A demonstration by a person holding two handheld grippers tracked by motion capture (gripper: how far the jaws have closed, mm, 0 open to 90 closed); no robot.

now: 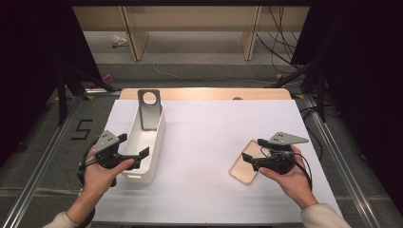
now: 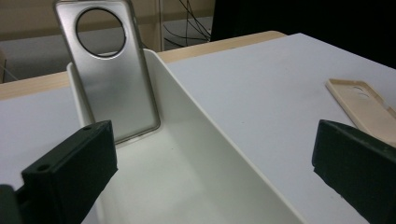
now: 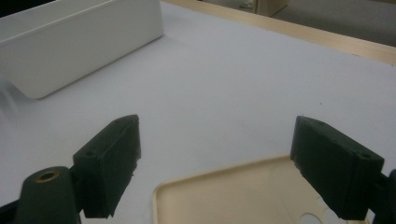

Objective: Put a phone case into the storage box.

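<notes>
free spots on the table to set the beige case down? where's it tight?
Widest bare patch: middle of the white mat, between the white bin and the beige case. Also free: the mat's far right corner. Crowded: the left gripper at the bin holding the grey case; the right gripper over the beige case.

White bin [image 1: 153, 142], silver-grey phone case [image 1: 149, 110], beige phone case [image 1: 244, 168], black grippers, white table cover [image 1: 214, 133]
</notes>
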